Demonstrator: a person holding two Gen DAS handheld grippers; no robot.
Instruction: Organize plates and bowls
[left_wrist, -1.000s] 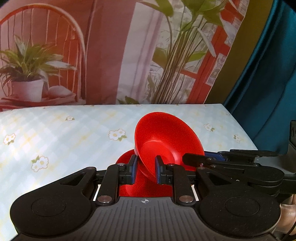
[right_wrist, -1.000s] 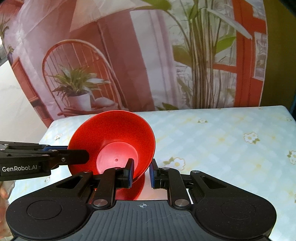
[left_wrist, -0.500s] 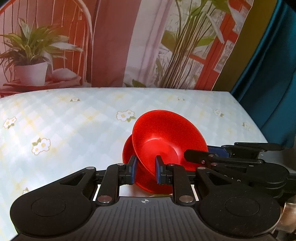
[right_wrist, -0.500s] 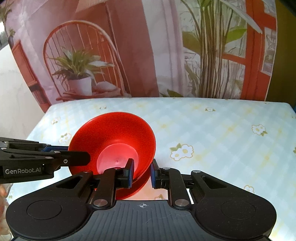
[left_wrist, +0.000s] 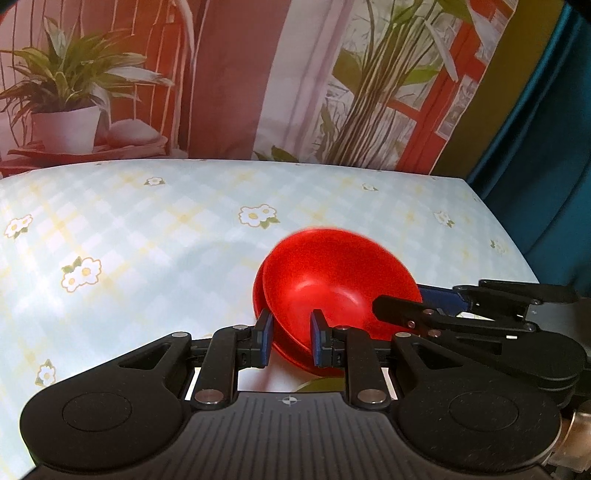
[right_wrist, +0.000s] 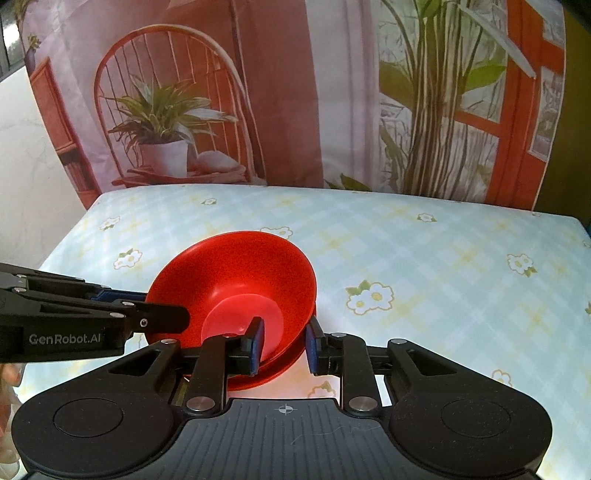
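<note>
On the flowered counter, both grippers steady a red bowl nesting into another: left gripper pinching its six-o'clock rim, right gripper fingers just spreading, letting go.

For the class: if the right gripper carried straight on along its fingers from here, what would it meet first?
The right gripper already straddles the red bowl, so that bowl's wall would likely come first, with the second red bowl nested beneath it and the flowered tablecloth below. Its jaws have just been opening around the rim.
</note>
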